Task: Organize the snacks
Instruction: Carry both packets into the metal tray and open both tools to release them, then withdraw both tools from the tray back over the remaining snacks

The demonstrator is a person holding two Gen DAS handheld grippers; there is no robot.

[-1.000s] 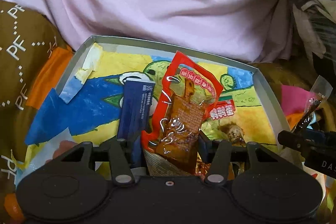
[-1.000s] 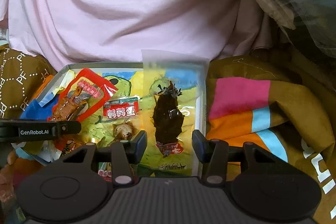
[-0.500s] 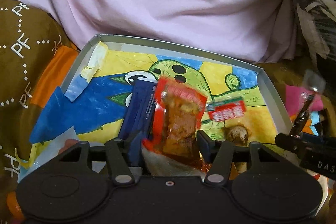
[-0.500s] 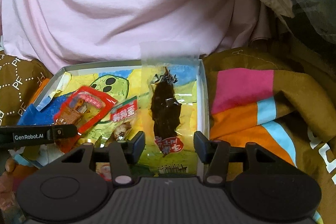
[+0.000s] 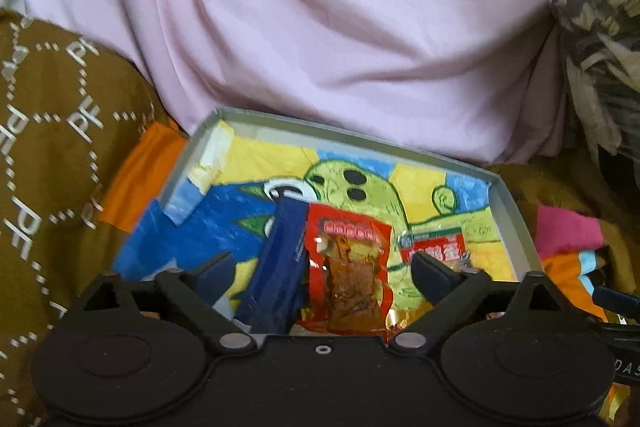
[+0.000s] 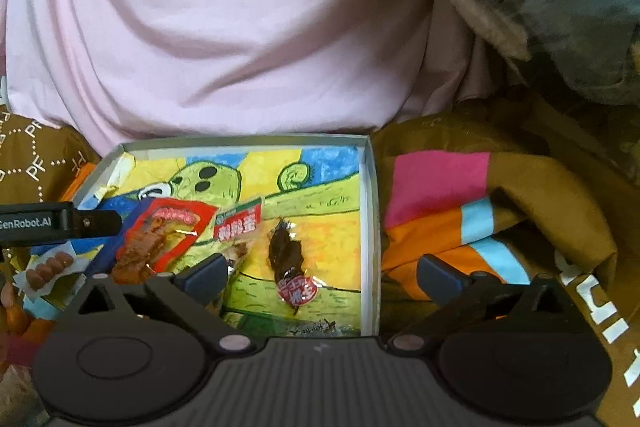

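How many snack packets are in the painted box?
4, maybe more hidden. A dark blue packet lies left, a red packet overlaps it, a small red-label packet sits in the middle, and a clear packet with dark food lies toward the box's right wall.

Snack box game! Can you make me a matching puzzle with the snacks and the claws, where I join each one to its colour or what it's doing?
Things:
1. dark blue packet
2. red packet
3. clear packet with a dark snack
4. right claw

Matches:
A. wide open, holding nothing
B. lies nearest the box's right wall
C. leans on the red packet's left side
D. shows brown meat through a window

Pairs: 1-C, 2-D, 3-B, 4-A
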